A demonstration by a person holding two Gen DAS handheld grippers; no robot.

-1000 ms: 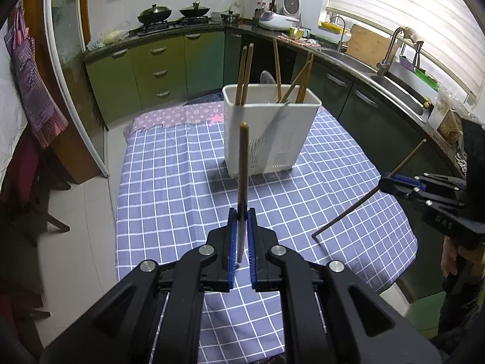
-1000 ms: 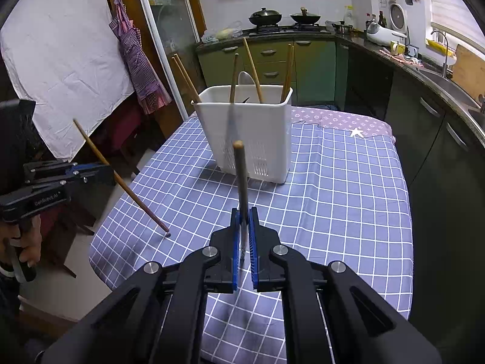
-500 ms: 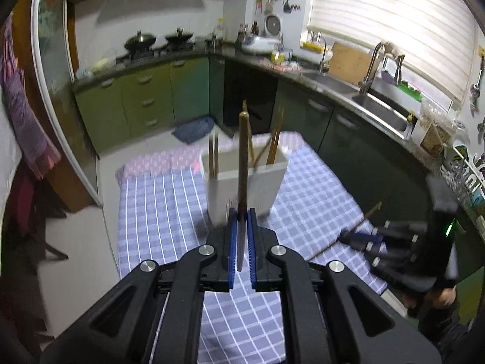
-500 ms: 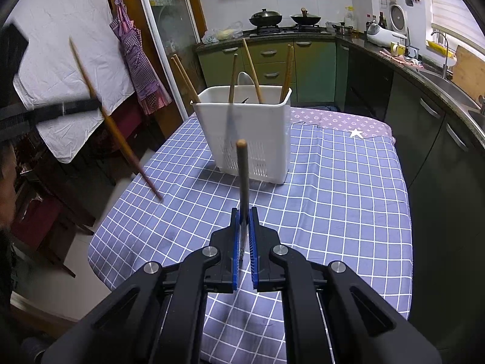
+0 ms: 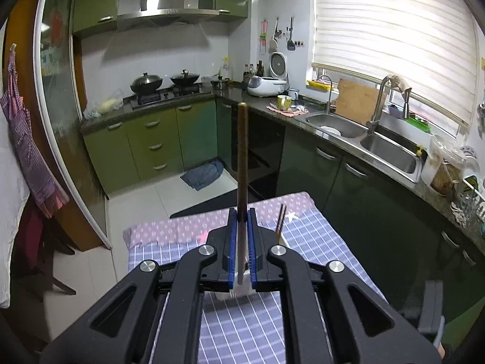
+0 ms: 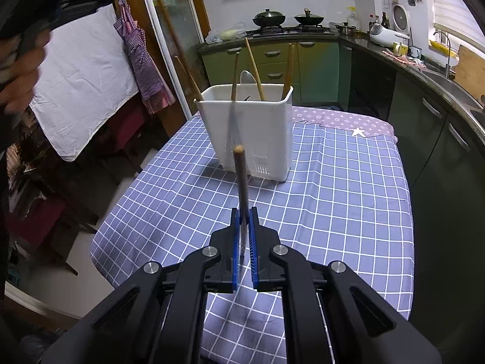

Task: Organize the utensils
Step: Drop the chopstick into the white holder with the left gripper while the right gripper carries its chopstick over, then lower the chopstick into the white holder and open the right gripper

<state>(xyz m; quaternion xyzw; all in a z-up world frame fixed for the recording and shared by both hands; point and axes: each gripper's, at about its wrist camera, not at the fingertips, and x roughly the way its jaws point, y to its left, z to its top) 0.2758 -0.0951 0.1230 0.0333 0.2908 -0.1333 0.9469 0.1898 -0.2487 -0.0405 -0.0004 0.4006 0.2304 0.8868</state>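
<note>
Green cabinets and a steel sink [image 5: 385, 148] ring the kitchen behind us, and our work sits on a table under a blue checked cloth [image 6: 333, 194].

Our left gripper [image 5: 241, 242] is clamped on a wooden-handled utensil [image 5: 242, 163] that stands upright between its pads. Our right gripper [image 6: 244, 236] is clamped on a second utensil [image 6: 241, 182], also held upright. The holder [image 6: 257, 133], a white slotted bin, stands on the cloth ahead of the right gripper with several chopsticks [image 6: 254, 66] and a spoon [image 6: 247, 82] already leaning in it. In the left wrist view the bin is almost wholly hidden behind the jaws, with only two chopstick tips showing just beside them.

The risks, as we judge them:
- The left hand is raised high, and the bin is masked by our own jaws. A lowering done blind could miss the opening or strike the rim.
- The bin looks light. A sideways knock from either utensil could tip it and spill what it holds.
- The leaning chopsticks crowd the opening, so a new piece may catch on them and jam.
- Each utensil is pinched at one narrow spot, so it may pivot or slide if it meets resistance.
- Both hands are loaded, so going in together invites a collision.

We can read no brand, label or writing in either view.
</note>
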